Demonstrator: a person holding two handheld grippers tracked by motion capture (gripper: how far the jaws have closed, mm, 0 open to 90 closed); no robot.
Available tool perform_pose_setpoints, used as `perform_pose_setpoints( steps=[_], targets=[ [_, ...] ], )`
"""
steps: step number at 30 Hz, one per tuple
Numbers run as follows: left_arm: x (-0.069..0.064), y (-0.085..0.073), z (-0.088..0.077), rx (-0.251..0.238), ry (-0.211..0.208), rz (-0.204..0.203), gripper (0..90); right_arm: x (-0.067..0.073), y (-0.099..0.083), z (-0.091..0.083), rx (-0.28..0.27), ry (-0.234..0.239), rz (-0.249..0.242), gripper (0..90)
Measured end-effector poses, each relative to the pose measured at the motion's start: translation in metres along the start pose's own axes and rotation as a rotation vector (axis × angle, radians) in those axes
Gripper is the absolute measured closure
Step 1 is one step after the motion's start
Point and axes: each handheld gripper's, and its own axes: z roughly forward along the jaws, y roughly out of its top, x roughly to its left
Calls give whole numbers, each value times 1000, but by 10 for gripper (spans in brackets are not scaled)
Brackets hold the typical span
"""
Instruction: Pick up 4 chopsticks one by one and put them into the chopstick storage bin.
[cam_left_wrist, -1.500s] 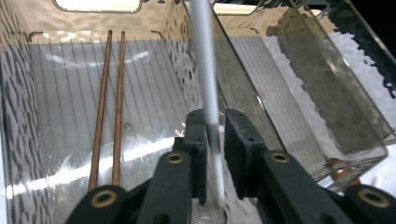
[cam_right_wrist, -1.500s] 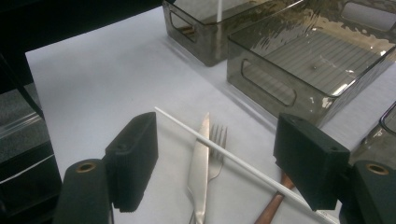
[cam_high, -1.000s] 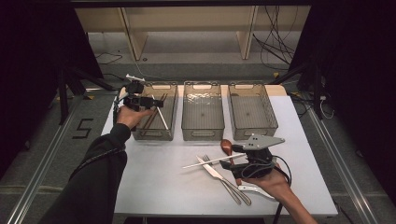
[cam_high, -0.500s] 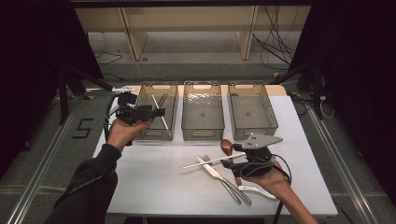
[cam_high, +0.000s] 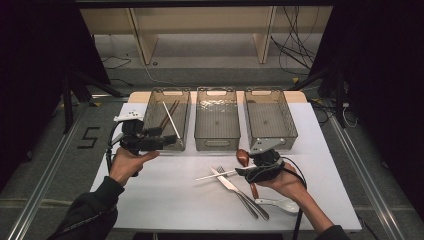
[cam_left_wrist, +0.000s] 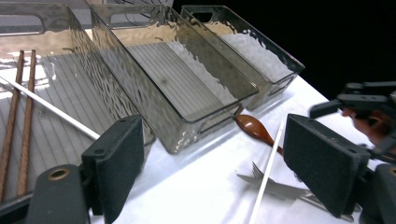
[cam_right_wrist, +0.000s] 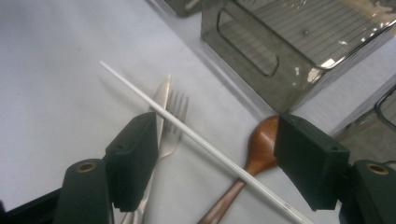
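In the high view the left gripper (cam_high: 167, 140) hangs at centre left, just in front of the left bin (cam_high: 167, 120). Its jaws have just been opening and stand released, with nothing between them. The right gripper (cam_high: 242, 170) sits lower centre, over the white chopstick (cam_high: 217, 174) on the white table (cam_high: 165, 200).

The right gripper view adds what the high view cannot: the white chopstick (cam_right_wrist: 201, 144) runs diagonally between the spread jaws, neither pad pressing on it, crossing a fork (cam_right_wrist: 175, 116) and the wooden spoon (cam_right_wrist: 254, 149).

The left gripper view shows inside the left bin (cam_left_wrist: 70, 56), at the left of the frame: two brown chopsticks (cam_left_wrist: 18, 107) and another white stick (cam_left_wrist: 46, 107). It also shows the right gripper (cam_left_wrist: 364, 100) at the right edge. The high view alone takes in a white spoon (cam_high: 280, 204) at lower right.
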Motion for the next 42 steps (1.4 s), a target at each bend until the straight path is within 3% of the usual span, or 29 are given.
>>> perform_pose_setpoints(
  steps=[12, 19, 25, 35, 42],
  targets=[
    [-7, -30, -19, -33, 16, 31, 184, -10, 0, 26, 114, 11, -65, 324],
    [-14, -45, -23, -3, 37, 93, 182, -11, -1, 35, 176, 42, -121, 354],
    [-18, -49, -26, 0, 48, 122, 169, -12, 0, 40, 202, 48, -154, 398],
    [-20, -58, -30, -4, 50, 128, 161, -11, -1, 53, 273, 49, -214, 461],
    [-20, -60, -28, 8, 58, 135, 160, -10, 0, 57, 294, 51, -229, 504]
  ],
)
